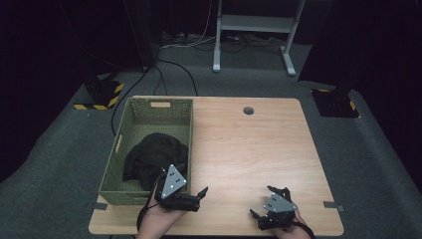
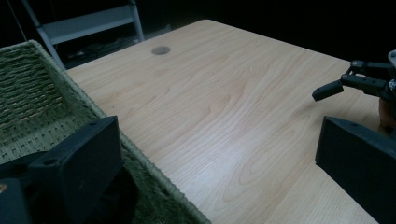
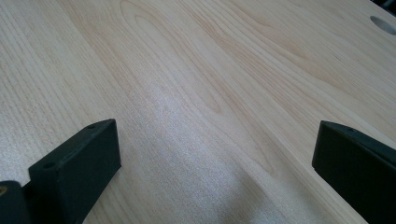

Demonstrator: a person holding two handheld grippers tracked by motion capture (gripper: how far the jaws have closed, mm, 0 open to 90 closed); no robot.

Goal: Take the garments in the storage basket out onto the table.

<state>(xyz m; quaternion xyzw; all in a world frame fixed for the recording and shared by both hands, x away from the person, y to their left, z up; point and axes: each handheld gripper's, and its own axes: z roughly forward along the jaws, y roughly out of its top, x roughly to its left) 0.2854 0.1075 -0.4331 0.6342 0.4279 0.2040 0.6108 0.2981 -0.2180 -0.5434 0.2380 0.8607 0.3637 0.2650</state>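
A green woven basket (image 1: 191,130) stands on the left part of a wooden table (image 1: 249,149). A crumpled black cloth (image 1: 154,157) lies inside it. My left gripper (image 1: 193,181) hovers at the basket's near right corner, open and holding nothing. In the left gripper view (image 2: 215,140) one jaw is over the basket wall (image 2: 37,93) and the other over bare wood. My right gripper (image 1: 263,200) is open near the table's front edge, right of centre, with bare wood between its jaws (image 3: 215,140). The left gripper view also catches the right gripper (image 2: 348,79) at its right edge.
A round cable hole (image 1: 249,110) (image 2: 161,50) (image 3: 383,24) sits near the table's far edge. Beyond the table are grey carpet, a white desk frame (image 1: 254,30), loose cables (image 1: 174,69) and two black bases with yellow stripes (image 1: 102,94) (image 1: 336,102).
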